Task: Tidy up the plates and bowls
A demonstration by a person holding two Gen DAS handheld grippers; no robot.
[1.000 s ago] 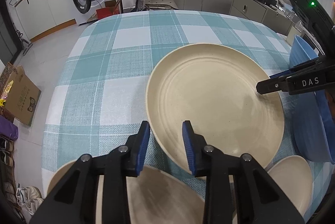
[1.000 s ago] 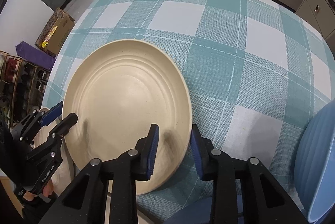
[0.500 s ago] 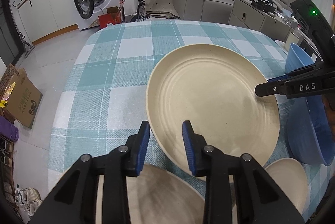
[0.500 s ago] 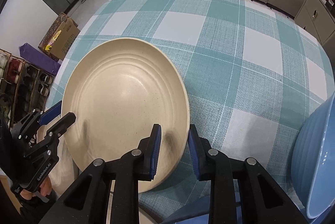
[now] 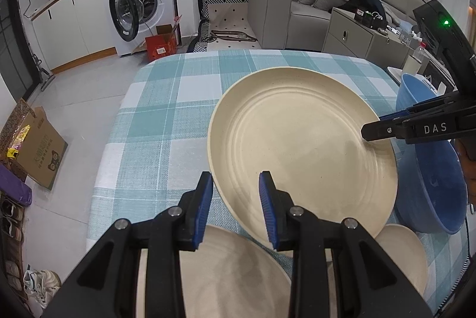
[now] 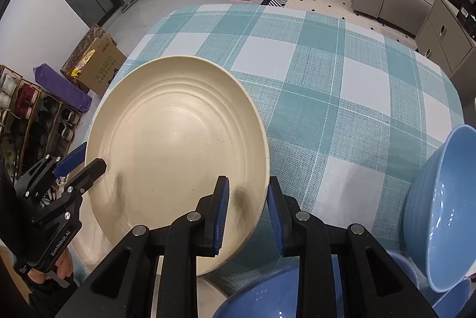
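Plates [image 5: 303,145]: 3 cream; bowls [image 6: 440,208]: 3 blue

Beyond the large cream plate [image 5: 300,145] the checked tablecloth [image 5: 166,116] lies open; blue bowls [image 6: 443,208] crowd the right.

Matt, faintly speckled cream plate [image 5: 303,145] with smooth concentric ridges, over woven check tablecloth [image 5: 166,121] of coarse cloth texture. Glossy, ribbed blue bowl [image 6: 443,208], light glinting off its inside. Matt black plastic gripper arms with ribbed blue pads [image 5: 267,208] and shiny metal screws.
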